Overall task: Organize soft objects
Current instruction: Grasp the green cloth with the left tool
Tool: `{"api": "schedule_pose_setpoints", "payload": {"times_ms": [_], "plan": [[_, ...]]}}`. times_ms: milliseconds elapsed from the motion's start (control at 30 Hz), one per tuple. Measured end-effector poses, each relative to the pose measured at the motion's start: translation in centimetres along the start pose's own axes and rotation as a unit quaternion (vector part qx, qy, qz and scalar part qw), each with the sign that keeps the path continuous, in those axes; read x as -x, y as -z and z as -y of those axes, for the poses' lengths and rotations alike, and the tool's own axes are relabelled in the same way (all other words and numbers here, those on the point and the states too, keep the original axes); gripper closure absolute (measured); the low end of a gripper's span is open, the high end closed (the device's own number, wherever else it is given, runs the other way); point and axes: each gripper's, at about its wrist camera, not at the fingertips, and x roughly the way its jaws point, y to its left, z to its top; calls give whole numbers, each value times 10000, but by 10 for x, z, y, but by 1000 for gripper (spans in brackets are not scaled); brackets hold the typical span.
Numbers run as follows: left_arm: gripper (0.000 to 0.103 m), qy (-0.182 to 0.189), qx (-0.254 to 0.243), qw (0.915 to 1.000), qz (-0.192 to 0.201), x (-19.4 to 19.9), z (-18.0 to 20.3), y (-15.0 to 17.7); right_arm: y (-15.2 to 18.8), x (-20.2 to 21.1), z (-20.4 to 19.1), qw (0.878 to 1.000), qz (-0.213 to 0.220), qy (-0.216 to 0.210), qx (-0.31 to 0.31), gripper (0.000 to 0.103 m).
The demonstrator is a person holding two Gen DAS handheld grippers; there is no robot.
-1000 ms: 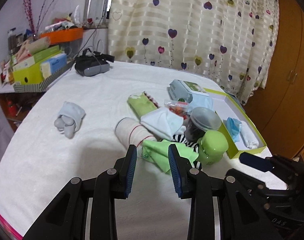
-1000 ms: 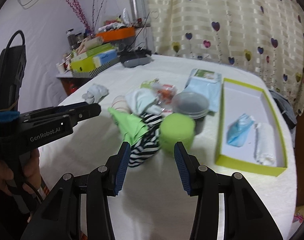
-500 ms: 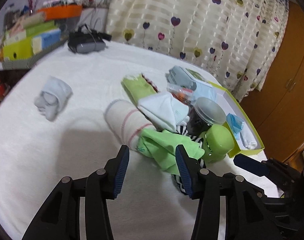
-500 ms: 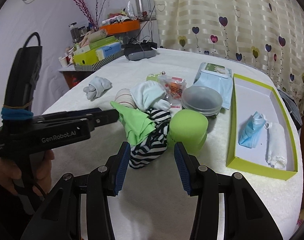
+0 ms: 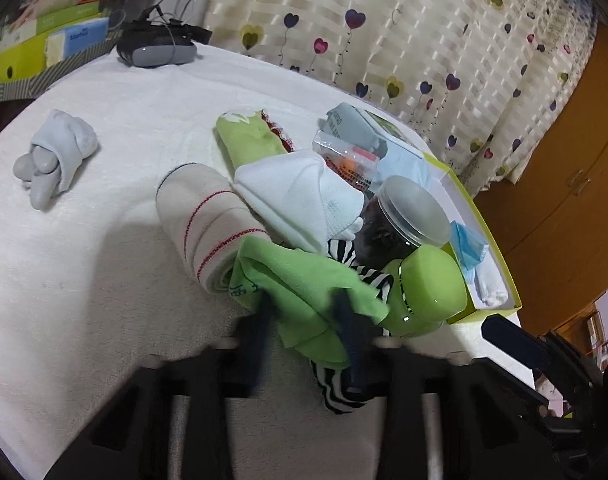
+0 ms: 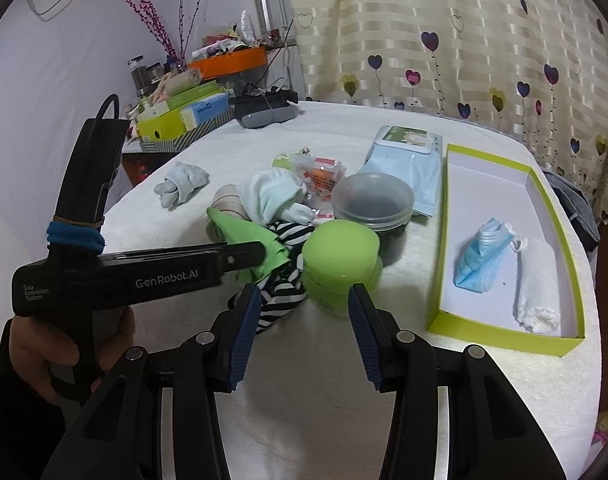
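Green cloth (image 5: 304, 280) lies mid-table atop a striped sock (image 6: 281, 284), between the left gripper (image 5: 306, 314) fingers, whose blurred jaws have just been closing; whether they pinch it is unclear. Beside them, the right gripper (image 6: 304, 300) hangs half-open and empty before a green jar (image 6: 340, 256).

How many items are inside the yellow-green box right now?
2. A crumpled blue face mask lies mid-box, and a rolled white cloth sits beside it toward the near corner of the yellow-green box. Nothing else shows inside.
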Motion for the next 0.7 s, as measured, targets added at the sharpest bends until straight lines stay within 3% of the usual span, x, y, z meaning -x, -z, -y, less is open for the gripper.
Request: {"api": "schedule_pose_setpoints", "payload": {"times_ms": [67,167,433,700], "plan": [[95,-11,29,10000,30,1,0,0,-1,2,2,10000,46,1,-9,56],[97,-11,43,9999,102,8,-2,1,-2,4,2,10000,84,2,11,56],[98,-39,-3,9985,538,47,-15,-1,-19,-1,-15,9995,171,-38,271,56],[98,-203,193,9957,887,72,-45,-8,-46,-34,-38,9981,87,-117,604,56]]}}
